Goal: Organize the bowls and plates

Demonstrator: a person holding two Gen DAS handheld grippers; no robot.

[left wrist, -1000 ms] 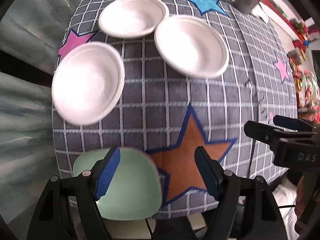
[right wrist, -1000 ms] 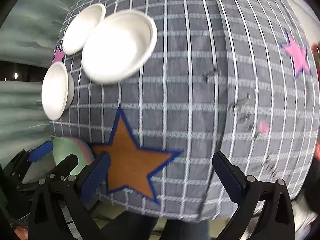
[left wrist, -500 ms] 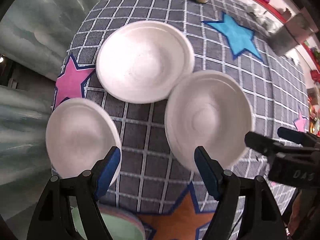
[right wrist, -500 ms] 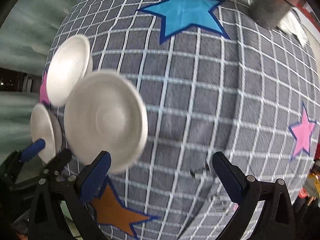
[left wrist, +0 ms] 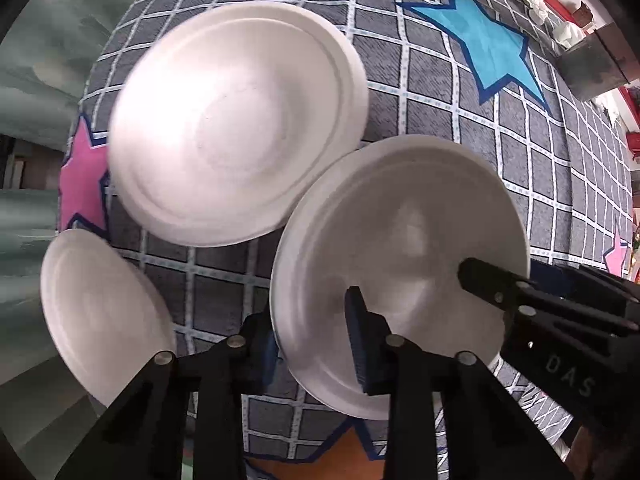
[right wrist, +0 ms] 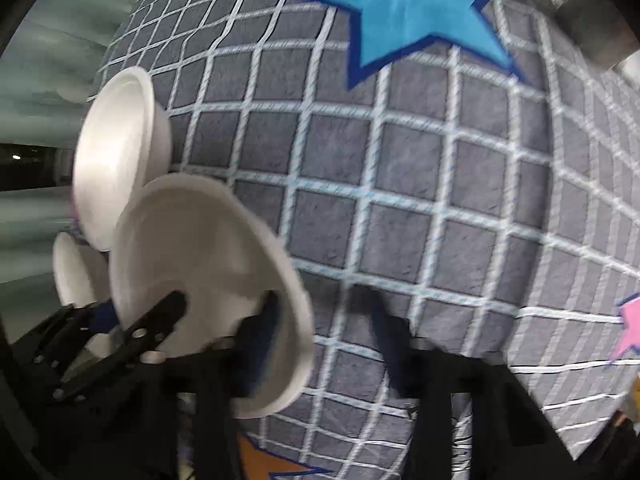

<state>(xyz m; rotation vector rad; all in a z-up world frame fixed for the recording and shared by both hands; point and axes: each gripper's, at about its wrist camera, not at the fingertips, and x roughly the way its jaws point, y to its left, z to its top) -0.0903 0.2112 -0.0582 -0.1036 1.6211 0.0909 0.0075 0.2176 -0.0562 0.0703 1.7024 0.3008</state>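
Three white bowls sit on the grey checked tablecloth (left wrist: 440, 92). The near bowl (left wrist: 400, 264) lies between my grippers. My left gripper (left wrist: 316, 344) straddles its near-left rim, one blue pad inside the bowl and one outside, jaws narrowed but not pressed together. My right gripper (right wrist: 324, 328) straddles the right rim of the same bowl (right wrist: 200, 264), its left finger inside and its right finger on the cloth. A second bowl (left wrist: 236, 124) sits behind, a third bowl (left wrist: 100, 320) at the left edge.
A blue star (left wrist: 480, 48) and a pink star (left wrist: 82, 176) mark the cloth. A grey metal box (left wrist: 592, 68) stands at the far right. The table edge and a green curtain (left wrist: 36, 92) run along the left.
Both grippers moved forward and down onto the near bowl. The left jaws narrowed around its rim and the right jaws closed in too. The green plate left the view.
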